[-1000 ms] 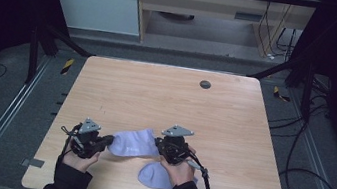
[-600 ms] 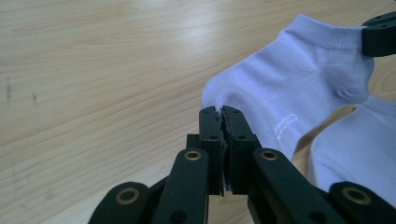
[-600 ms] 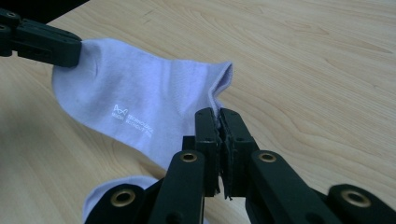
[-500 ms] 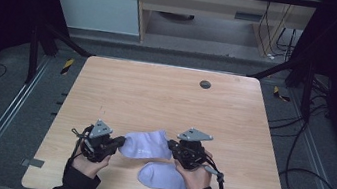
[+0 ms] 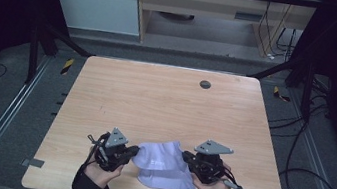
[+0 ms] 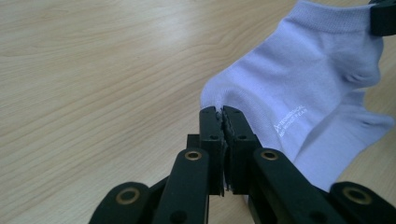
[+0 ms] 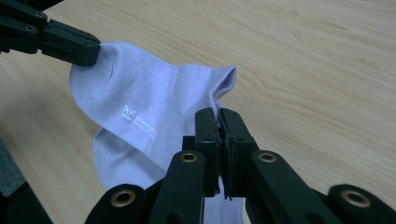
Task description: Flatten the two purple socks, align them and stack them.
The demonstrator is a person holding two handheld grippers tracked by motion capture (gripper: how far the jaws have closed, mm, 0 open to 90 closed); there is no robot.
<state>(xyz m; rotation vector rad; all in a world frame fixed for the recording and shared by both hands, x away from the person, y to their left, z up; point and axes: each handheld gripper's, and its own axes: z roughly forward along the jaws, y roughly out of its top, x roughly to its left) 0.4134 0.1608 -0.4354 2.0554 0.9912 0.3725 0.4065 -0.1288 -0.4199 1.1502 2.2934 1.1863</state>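
A pale lilac sock (image 5: pixel 160 155) with small white print hangs stretched between my two grippers, near the table's front edge. My left gripper (image 5: pixel 134 153) is shut on its rounded toe end (image 6: pixel 219 100). My right gripper (image 5: pixel 187 158) is shut on its cuff edge (image 7: pixel 224 79). A second lilac sock (image 5: pixel 168 183) lies flat on the wood right under the held one, showing below it (image 7: pixel 116 158). In the right gripper view the left gripper (image 7: pixel 70 44) pinches the far end. In the left gripper view the right gripper (image 6: pixel 384 16) is at the top right corner.
The light wooden table (image 5: pixel 155 102) has a small dark round disc (image 5: pixel 205 84) near its far edge. The front edge runs just below my hands. Metal rails and cables lie on the floor around the table.
Both hands have carried the stretched sock to the right, and it now hangs over the second sock on the table. Both grippers stay shut on it.
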